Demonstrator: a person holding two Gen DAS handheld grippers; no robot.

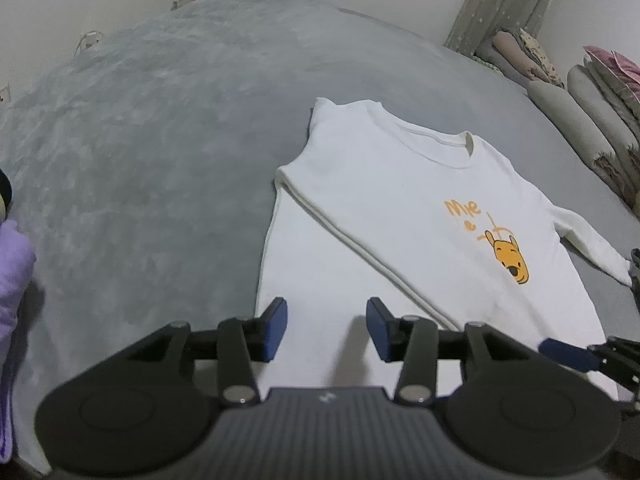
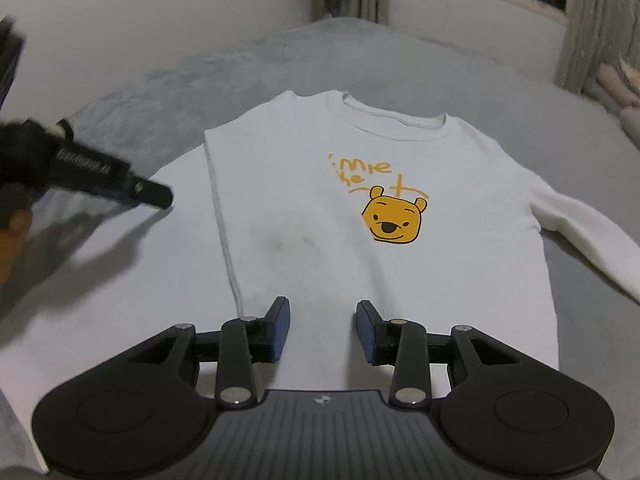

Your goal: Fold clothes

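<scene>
White long-sleeved sweatshirt (image 2: 360, 240) with an orange bear print lies flat on the grey plush bedspread (image 1: 160, 140), one side folded inward. Left gripper (image 1: 327, 328) and right gripper (image 2: 322, 330) hover above its hem, parted and empty, likely released after that fold.

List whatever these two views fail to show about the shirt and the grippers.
- White shirt: hem hidden behind the right gripper body; right wrist view.
- Extended sleeve: cuff cut off by the frame's right edge; both views.
- Left gripper: motion-blurred in the right wrist view, lettering unreadable.
- Purple cloth: cropped by the left edge; left wrist view.
</scene>
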